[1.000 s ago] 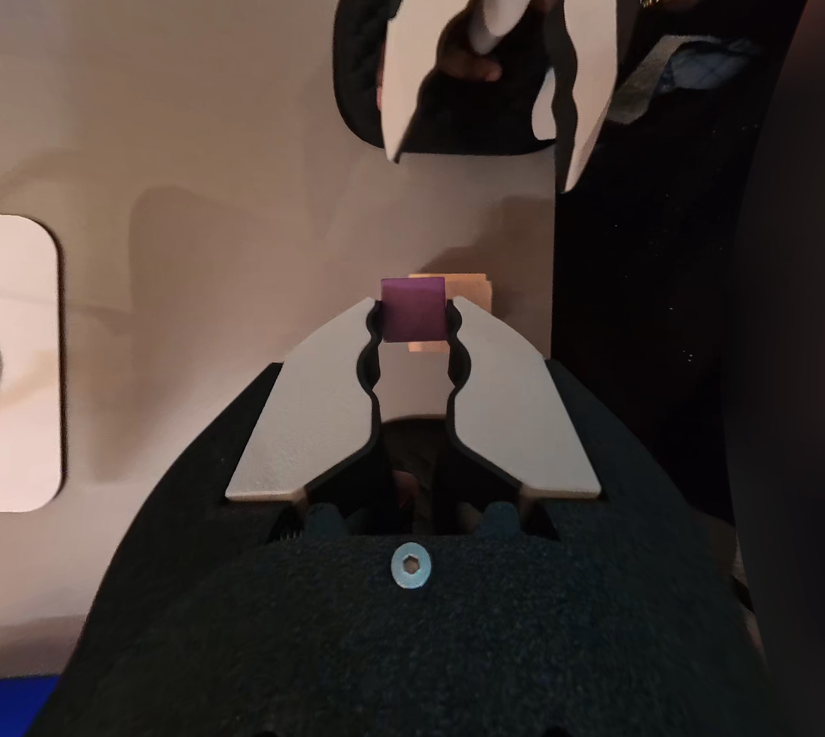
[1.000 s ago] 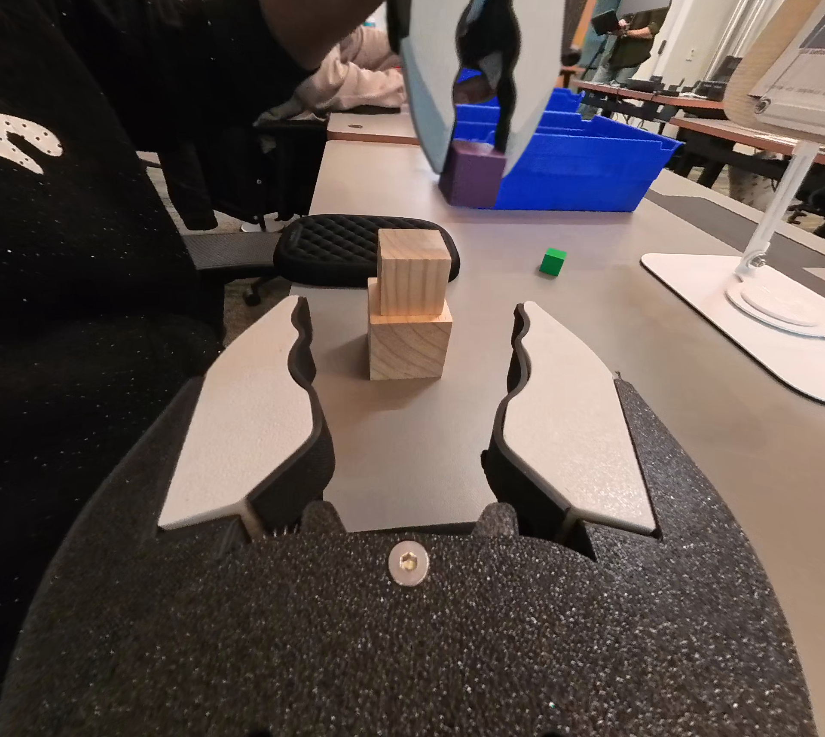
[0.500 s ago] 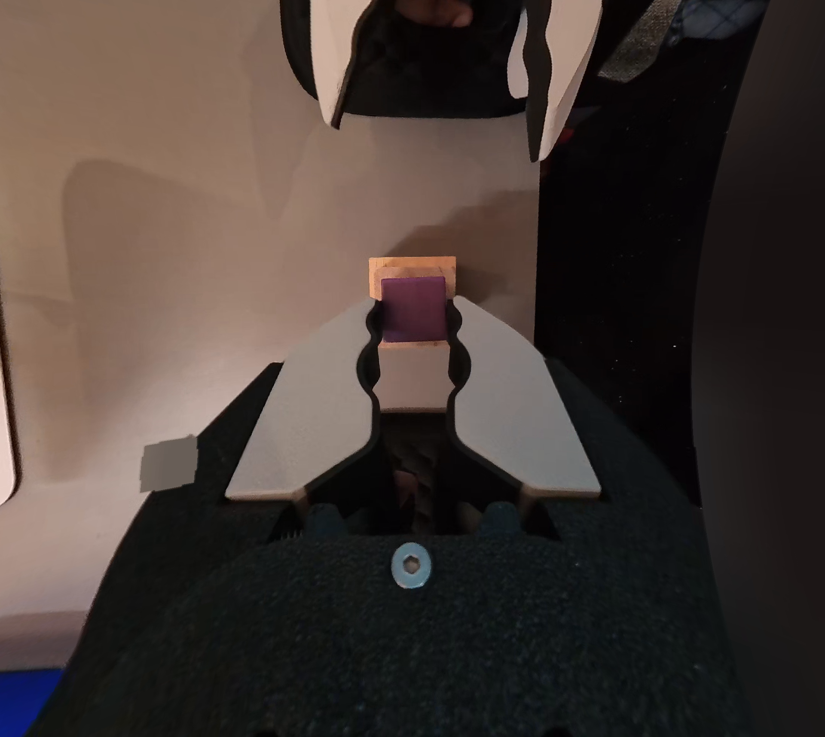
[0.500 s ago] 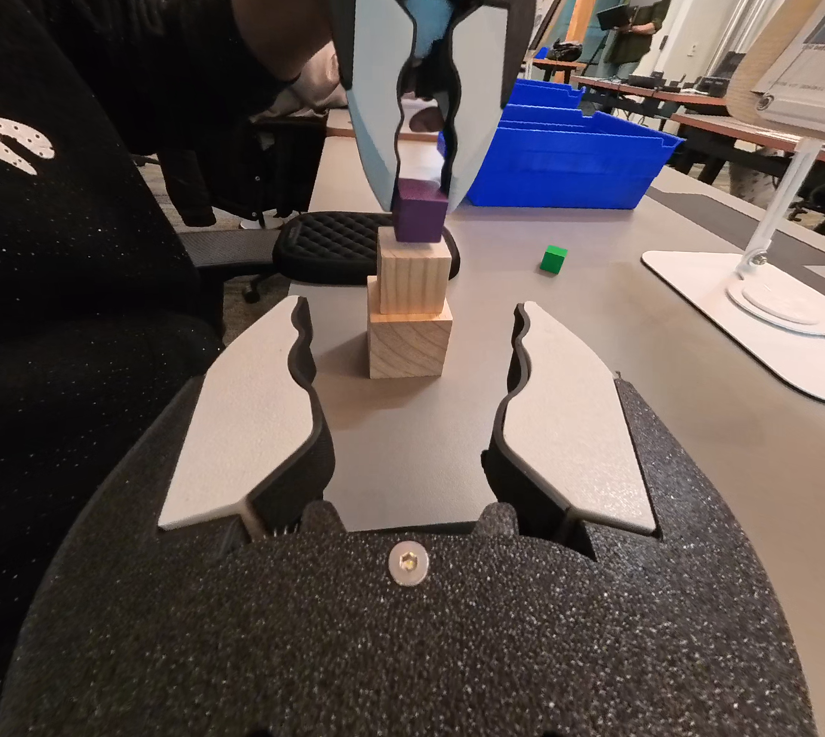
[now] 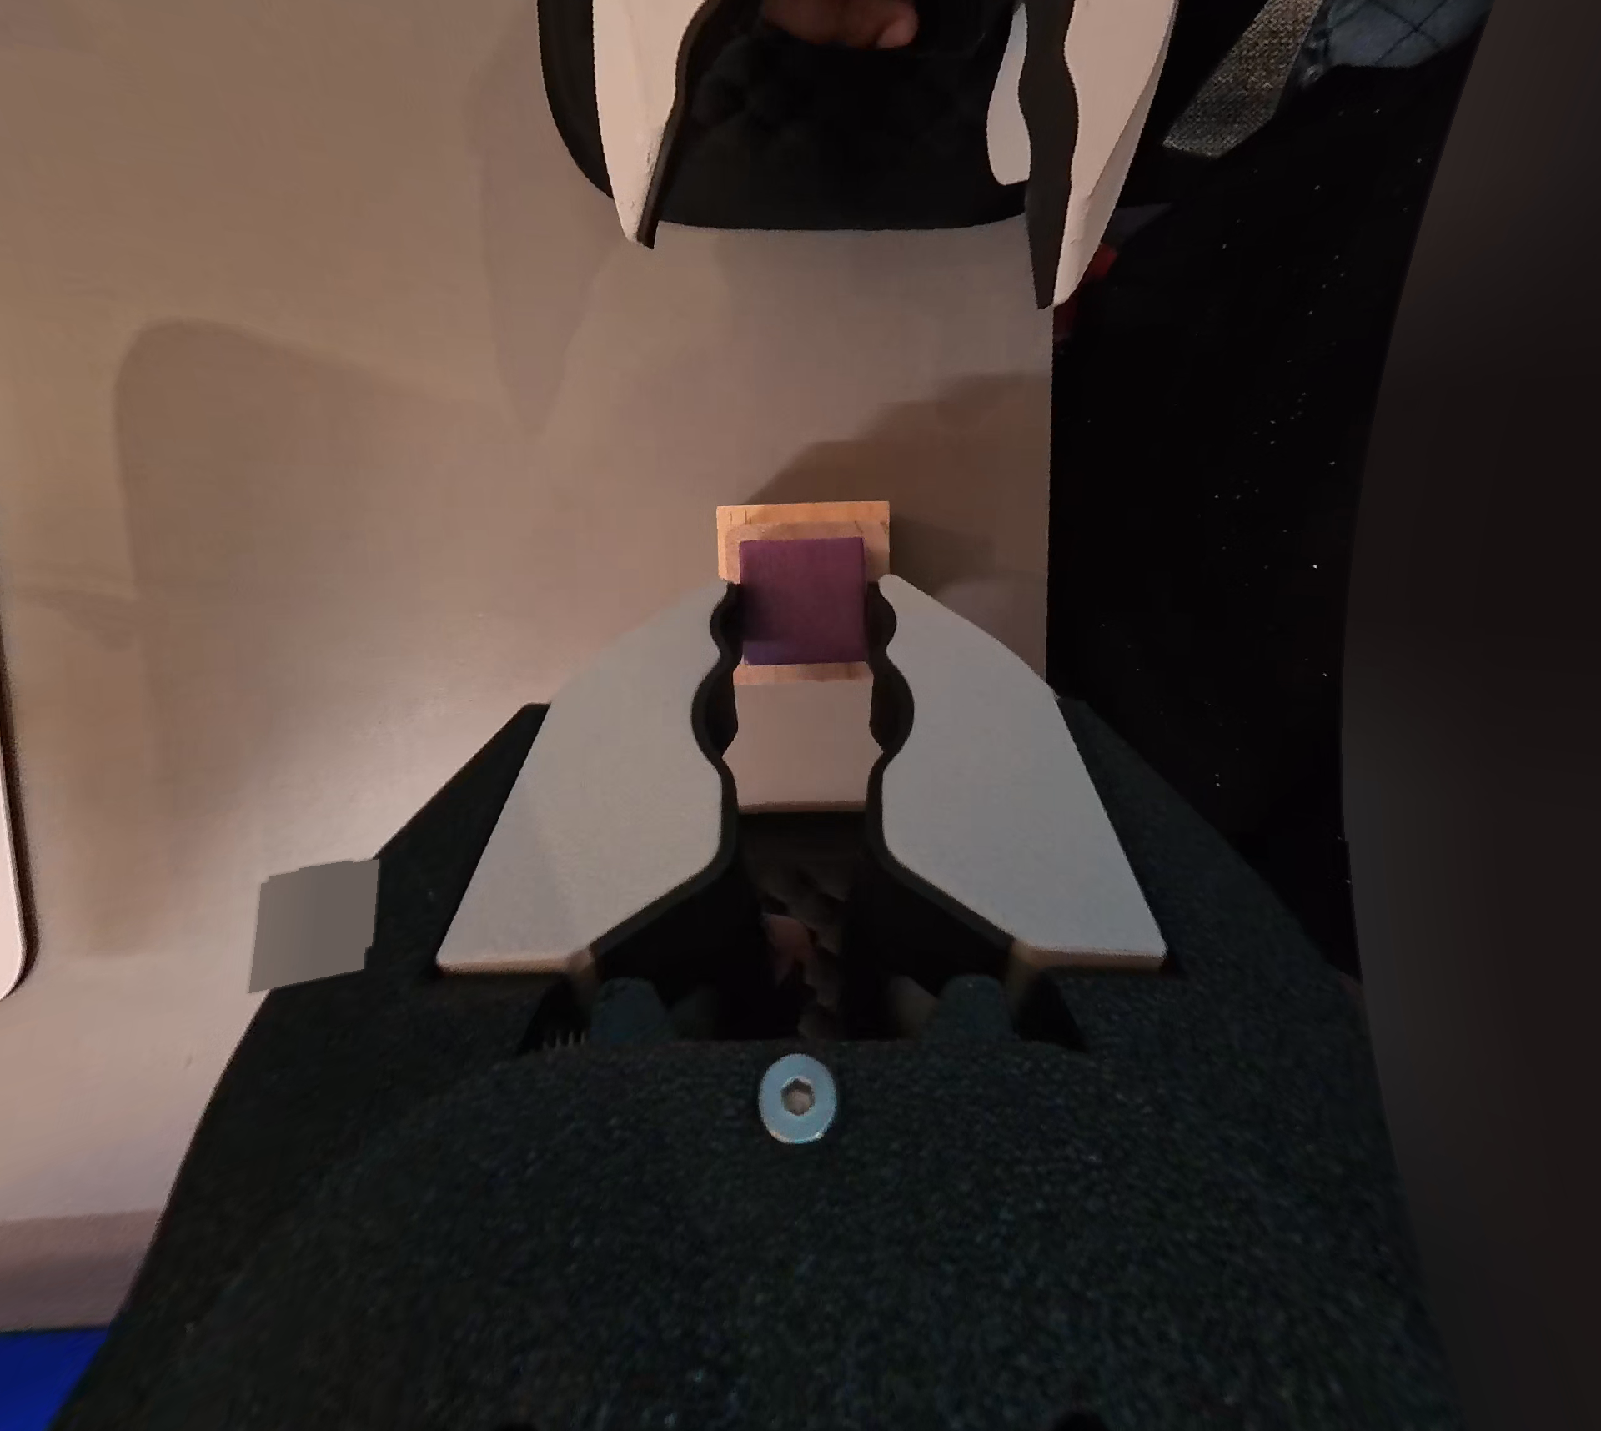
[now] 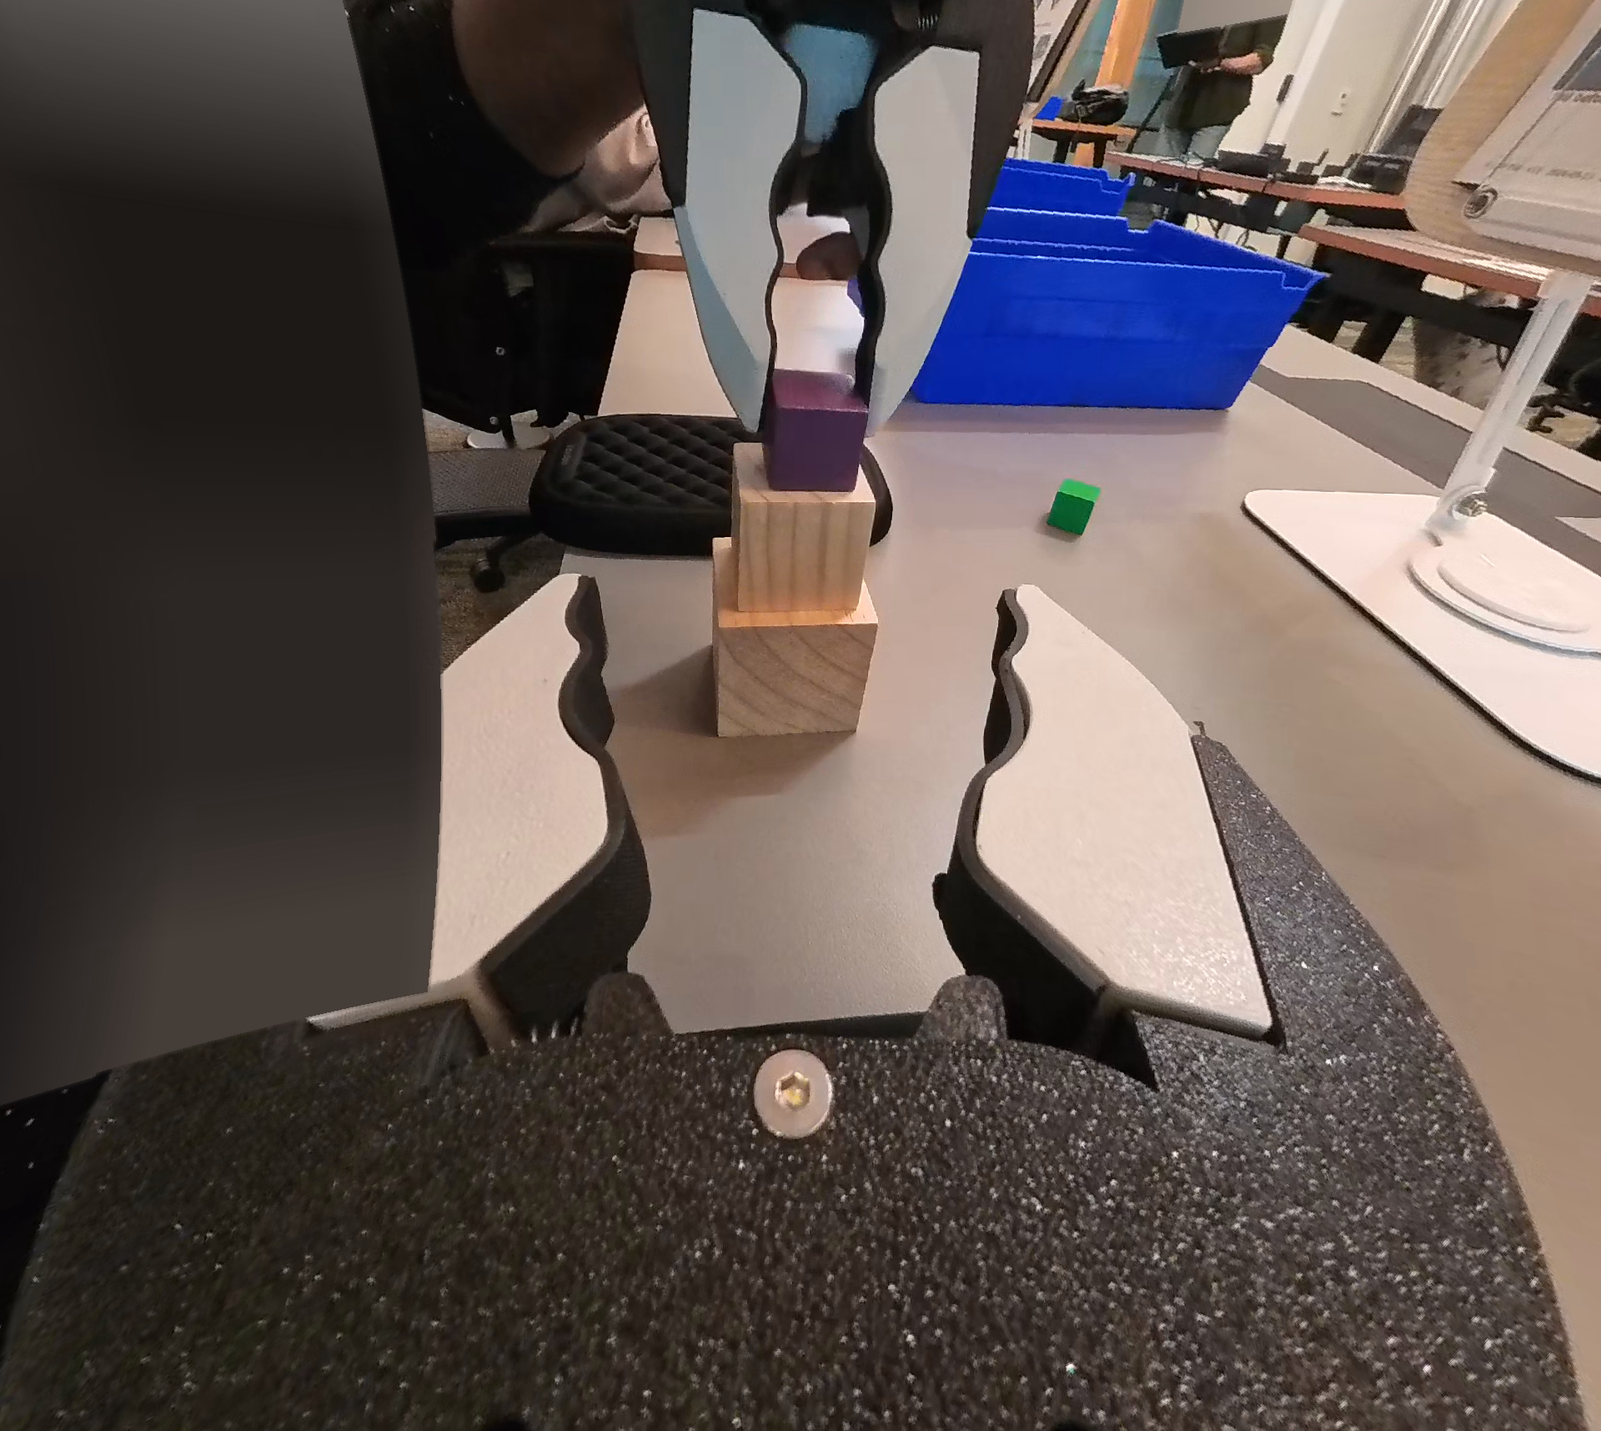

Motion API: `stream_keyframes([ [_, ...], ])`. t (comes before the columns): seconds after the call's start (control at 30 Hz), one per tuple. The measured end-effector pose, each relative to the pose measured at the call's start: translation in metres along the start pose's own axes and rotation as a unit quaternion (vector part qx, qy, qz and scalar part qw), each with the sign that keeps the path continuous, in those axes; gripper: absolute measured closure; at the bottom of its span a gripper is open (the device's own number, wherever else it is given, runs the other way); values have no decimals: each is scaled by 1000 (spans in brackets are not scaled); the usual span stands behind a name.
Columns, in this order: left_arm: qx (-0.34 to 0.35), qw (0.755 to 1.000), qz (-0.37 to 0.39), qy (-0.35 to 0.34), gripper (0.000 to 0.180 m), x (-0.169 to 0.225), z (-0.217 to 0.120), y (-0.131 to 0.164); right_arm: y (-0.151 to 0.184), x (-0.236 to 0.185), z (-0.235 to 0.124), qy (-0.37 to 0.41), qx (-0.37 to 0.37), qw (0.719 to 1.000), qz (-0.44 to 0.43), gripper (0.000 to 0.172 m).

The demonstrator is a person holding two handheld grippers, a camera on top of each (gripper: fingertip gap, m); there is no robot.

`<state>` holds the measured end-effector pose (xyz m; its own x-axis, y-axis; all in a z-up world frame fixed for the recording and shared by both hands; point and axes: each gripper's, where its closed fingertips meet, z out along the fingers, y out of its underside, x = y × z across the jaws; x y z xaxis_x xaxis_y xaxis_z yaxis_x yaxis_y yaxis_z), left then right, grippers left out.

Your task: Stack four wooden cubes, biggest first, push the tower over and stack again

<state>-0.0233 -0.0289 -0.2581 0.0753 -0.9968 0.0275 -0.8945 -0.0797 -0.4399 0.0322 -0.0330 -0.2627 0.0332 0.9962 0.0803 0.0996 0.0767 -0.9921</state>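
My left gripper point(image 5: 804, 597) points straight down and is shut on a small purple cube point(image 5: 804, 597); both pads press its sides. In the right wrist view the purple cube point(image 6: 814, 441) rests on top of a stack of two wooden cubes, the upper point(image 6: 801, 545) on the lower point(image 6: 793, 670), with the left gripper point(image 6: 814, 393) above it. The wooden stack point(image 5: 806, 523) shows under the purple cube in the left wrist view. My right gripper point(image 6: 797, 636) is open and empty, low over the grey table point(image 6: 1126, 653), its fingers either side of the stack without touching it. It also shows in the left wrist view point(image 5: 853, 263).
A small green cube point(image 6: 1072, 506) lies on the table to the right. A blue bin point(image 6: 1100, 315) stands behind. A white stand base point(image 6: 1473, 592) is at the far right. A black chair seat point(image 6: 641, 480) sits beyond the table's edge. A person in dark clothing is at the left. My hands' fingertips stand some 7 centimeters from each other.
My left gripper has come down with the purple cube from above the bin area and set it on the upper wooden cube, still gripping it. The right gripper has stayed open and still.
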Motion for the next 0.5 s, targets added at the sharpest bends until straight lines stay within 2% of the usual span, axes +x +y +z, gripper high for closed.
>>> stream_keyframes([
  [0.5, -6, 1000, 2, 4, 143, 1, -6, 4, 0, 0, 0, 2, 1, 1000, -1, 87],
])
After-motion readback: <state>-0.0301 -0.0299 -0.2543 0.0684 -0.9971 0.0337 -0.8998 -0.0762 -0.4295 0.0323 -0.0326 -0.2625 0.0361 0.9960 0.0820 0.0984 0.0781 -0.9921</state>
